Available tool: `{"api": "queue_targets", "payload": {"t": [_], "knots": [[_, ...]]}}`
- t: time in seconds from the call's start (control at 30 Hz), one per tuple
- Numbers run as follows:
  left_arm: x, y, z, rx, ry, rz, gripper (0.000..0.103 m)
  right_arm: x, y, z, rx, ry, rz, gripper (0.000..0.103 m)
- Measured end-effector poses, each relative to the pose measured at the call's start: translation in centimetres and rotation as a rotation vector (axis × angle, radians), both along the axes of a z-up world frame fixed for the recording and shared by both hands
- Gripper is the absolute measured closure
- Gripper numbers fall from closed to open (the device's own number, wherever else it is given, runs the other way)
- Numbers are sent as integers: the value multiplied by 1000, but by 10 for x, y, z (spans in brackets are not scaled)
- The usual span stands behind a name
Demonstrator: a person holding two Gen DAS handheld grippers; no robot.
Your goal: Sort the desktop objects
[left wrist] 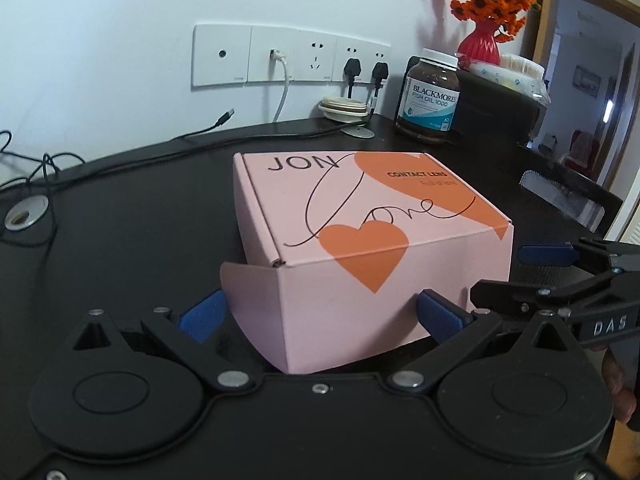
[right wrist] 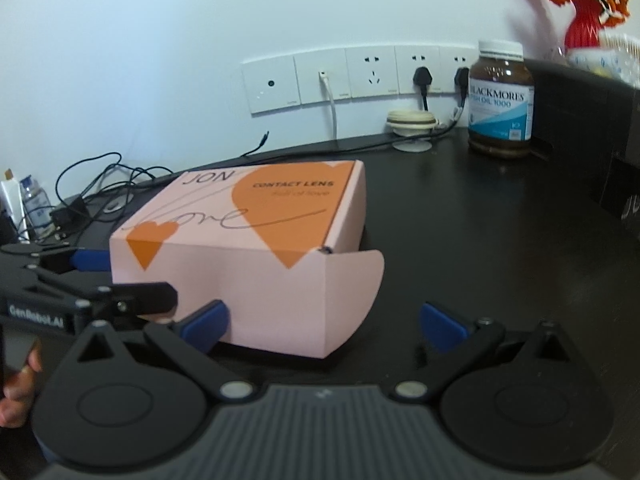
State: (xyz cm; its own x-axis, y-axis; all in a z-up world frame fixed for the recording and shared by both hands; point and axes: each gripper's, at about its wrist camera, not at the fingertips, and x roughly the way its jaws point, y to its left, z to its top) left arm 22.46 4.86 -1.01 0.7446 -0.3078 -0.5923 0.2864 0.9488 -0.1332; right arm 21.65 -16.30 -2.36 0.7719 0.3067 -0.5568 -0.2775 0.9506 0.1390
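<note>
— Two sets of tongs, both at the same pink cardboard box with orange hearts (left wrist: 360, 248), which sits shut in the middle of the dark counter (left wrist: 120, 220). What's inside it I can't tell.

— And the tongs, are they gripping it?

— The left tongs (left wrist: 320, 316) stand apart with the box's near corner between the blue pads; whether the pads press the card I can't tell. The right tongs (right wrist: 324, 320) are spread wide too, one blue pad (right wrist: 206, 322) against the front face and the other out over bare counter, beside the loose side flap.

— Any writing?

— The lid reads "JON", "CONTACT LENS", and "love" in looping script. Behind it, near the wall, a brown glass jar with a white cap (left wrist: 430, 96) is labelled "BLACKMORES FISH OIL 1000"; it looks full of dark capsules. A red ribbed vase (left wrist: 480, 42) holds orange flowers. One gripper body says "DAS", the other "GenRobot.AI".
</note>
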Motion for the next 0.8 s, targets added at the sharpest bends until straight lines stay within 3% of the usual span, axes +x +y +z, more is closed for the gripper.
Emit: {"api": "queue_targets", "payload": {"t": [0.2,0.37,0.57,0.7,0.8], "knots": [[-10,-3,2,38,-44,51,0,0,6,0,-36,-10,10,1],[-23,-7,6,75,-89,135,0,2,0,-1,-4,9,-1,1],[-30,-17,4,71,-37,153,0,0,-8,0,41,3,-36,1],[-41,-26,5,153,-74,191,0,0,-12,-1,63,7,-51,1],[-50,-27,6,173,-92,197,0,-1,-15,-1,79,10,-62,1]]}}
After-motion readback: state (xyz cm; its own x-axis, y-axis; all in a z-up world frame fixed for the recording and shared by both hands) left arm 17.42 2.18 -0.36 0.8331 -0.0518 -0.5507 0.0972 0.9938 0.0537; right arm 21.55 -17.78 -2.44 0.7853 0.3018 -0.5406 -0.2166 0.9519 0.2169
